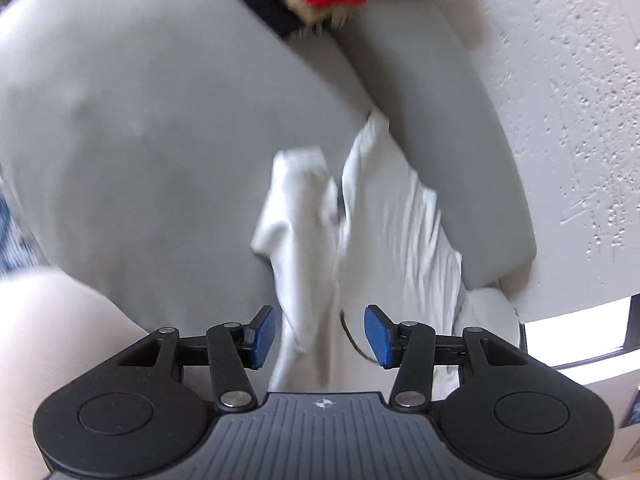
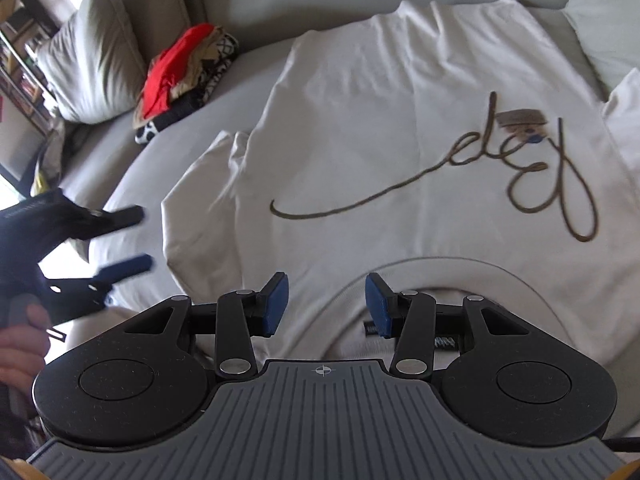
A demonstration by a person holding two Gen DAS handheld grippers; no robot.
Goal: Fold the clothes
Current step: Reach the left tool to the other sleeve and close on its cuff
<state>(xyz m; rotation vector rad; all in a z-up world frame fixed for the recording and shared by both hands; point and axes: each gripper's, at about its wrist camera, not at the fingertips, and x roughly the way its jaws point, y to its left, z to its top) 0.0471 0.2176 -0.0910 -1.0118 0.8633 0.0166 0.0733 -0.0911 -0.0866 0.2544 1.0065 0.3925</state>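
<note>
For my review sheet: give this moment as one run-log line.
phase: laying out | shirt: spread flat on sofa, print up | left gripper: open, empty | right gripper: open, empty, over collar | pile: untouched

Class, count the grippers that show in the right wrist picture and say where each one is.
2. The right gripper is at bottom centre over the white shirt; the left gripper is at the left edge, beside the shirt's sleeve.

One white T-shirt [image 2: 400,120], one pile of clothes [image 2: 180,76], two grippers, and perhaps two cushions, one [image 2: 88,56] clearly seen.
</note>
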